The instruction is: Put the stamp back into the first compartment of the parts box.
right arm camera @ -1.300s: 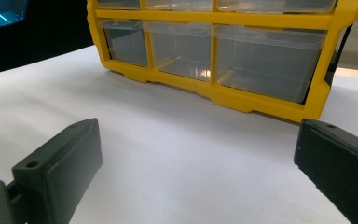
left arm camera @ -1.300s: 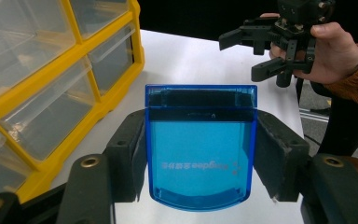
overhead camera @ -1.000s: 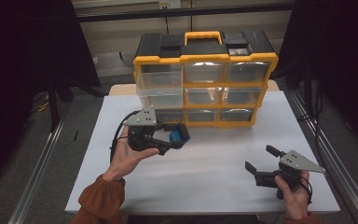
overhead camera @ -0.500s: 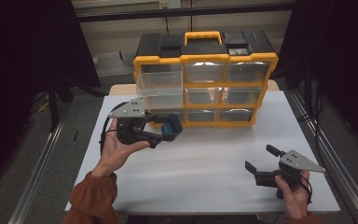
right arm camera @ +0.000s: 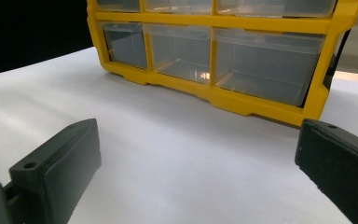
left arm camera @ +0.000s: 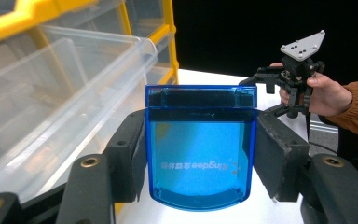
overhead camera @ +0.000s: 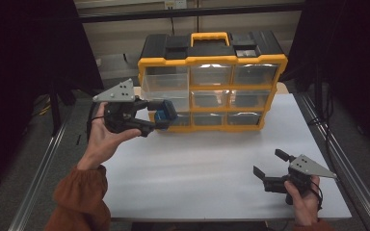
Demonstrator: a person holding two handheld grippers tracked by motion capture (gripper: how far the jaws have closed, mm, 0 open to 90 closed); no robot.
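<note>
Since 1 second earlier, the left gripper point(overhead camera: 166, 114) had risen from the table to the left drawers of the yellow organizer point(overhead camera: 212, 82), its jaws clenched on a blue box point(left arm camera: 200, 147). A clear drawer point(left arm camera: 65, 107) stood pulled out beside it. The right gripper point(overhead camera: 269, 169) rested, jaws spread, near the table's point(overhead camera: 197, 168) front right corner

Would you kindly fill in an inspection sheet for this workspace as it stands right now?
Surface: white table, bare in front of the organizer.
Job's things: yellow drawer organizer at the back; one clear left drawer pulled out; blue transparent box.
Clutter: nothing seen.
Grippers: left gripper raised, shut on the blue box beside the open drawer; right gripper open, low over the table.
Cables: black cable at the left gripper.
Surroundings: dark; metal rails along the table.
</note>
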